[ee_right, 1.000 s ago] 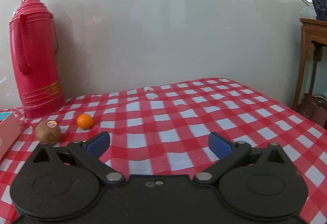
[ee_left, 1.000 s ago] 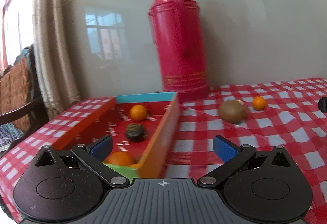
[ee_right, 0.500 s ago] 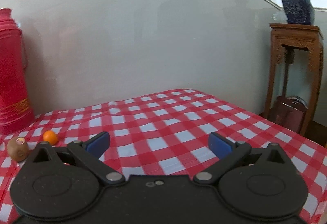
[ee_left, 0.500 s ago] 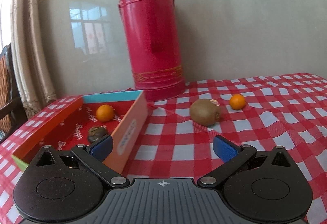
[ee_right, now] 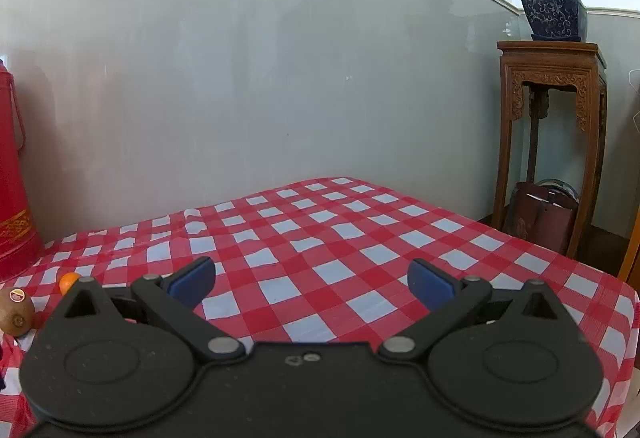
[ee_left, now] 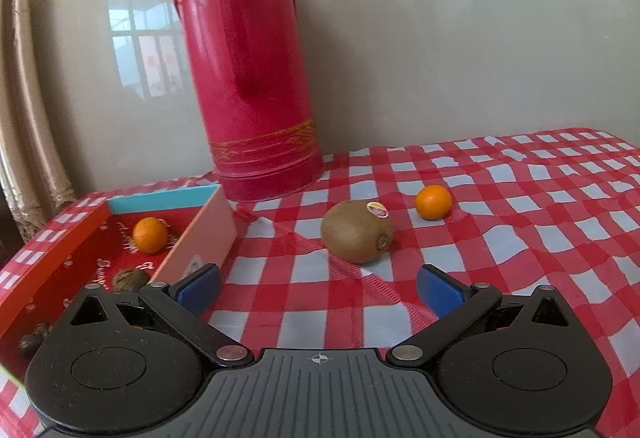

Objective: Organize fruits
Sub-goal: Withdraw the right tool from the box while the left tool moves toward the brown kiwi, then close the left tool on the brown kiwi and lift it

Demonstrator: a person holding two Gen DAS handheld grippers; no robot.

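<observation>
1. Pointing across the checked cloth, the left gripper (ee_left: 318, 288) hangs low with its blue-padded fingers (ee_left: 198, 286) spread wide and nothing between them
2. Just past those fingers, in line with the gap, lies the kiwi (ee_left: 357, 231), brown and fuzzy, with a small round sticker on its upper right; it rests on the red-and-white tablecloth (ee_left: 520, 222), apart from the gripper
3. Left of the kiwi stands the open box (ee_left: 52, 250), red inside, with an orange left wall, a pale right wall and a turquoise far wall; its right wall runs close beside the left finger
4. Inside the box, farther left of the kiwi, sits a small orange (ee_left: 150, 235) near the far end, and nearer the camera a dark, wrinkled fruit (ee_left: 129, 279) that I cannot identify, partly hidden by the gripper body
5. Right of the kiwi and slightly behind it, a second small orange (ee_left: 433, 202) lies on the cloth, near the kiwi but not touching
6. Behind the kiwi and to its left, a tall red thermos flask (ee_left: 250, 66) stands upright against the grey wall, just beyond the box's far right corner
7. Well to the right of the kiwi, the right gripper (ee_right: 311, 280) is held above bare cloth, fingers (ee_right: 430, 284) likewise spread apart and empty; its view catches the kiwi (ee_right: 16, 310) and the loose orange (ee_right: 68, 281) at the far left edge
8. Far beyond the kiwi, past the table's right end, a carved wooden stand (ee_right: 552, 126) carries a potted plant (ee_right: 552, 2)
</observation>
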